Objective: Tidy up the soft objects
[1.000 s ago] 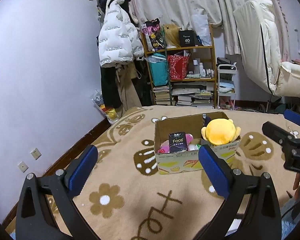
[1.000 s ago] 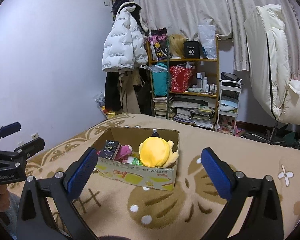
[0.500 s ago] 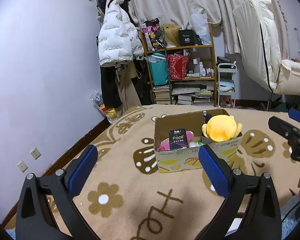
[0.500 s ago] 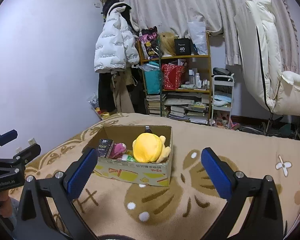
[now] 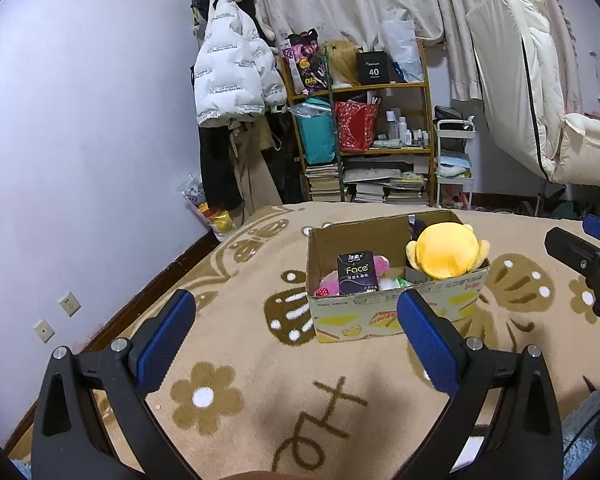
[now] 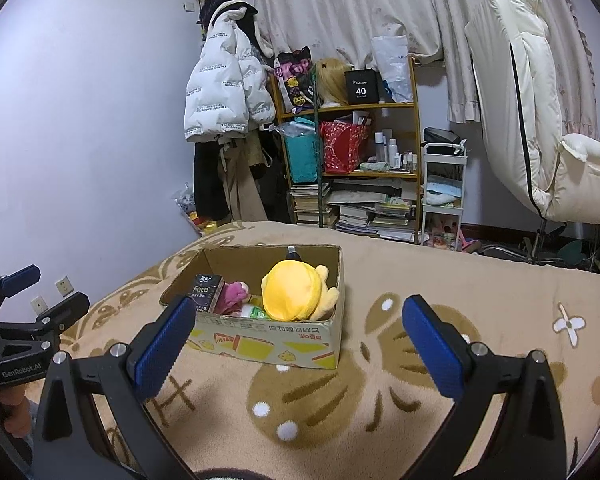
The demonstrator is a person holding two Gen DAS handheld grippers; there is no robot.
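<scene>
Box point(image 5: 396, 312) beyond left claw point(image 5: 296, 340) (toys seemingly inside)

Even indoor light, moderately bright, cool violet cast on wall point(image 5: 80, 140) — source not visible. Shadows soft, faint smudge on blanket point(image 5: 260, 380) below near edge of both views. No strong glare. Focus sharp mid-frame: print on cardboard box point(image 6: 268, 344) readable. Heavy fisheye bending — curtain point(image 6: 340, 8) and shelf point(image 6: 352, 168) bow outward, black vignette fills corners. No motion blur.
</scene>
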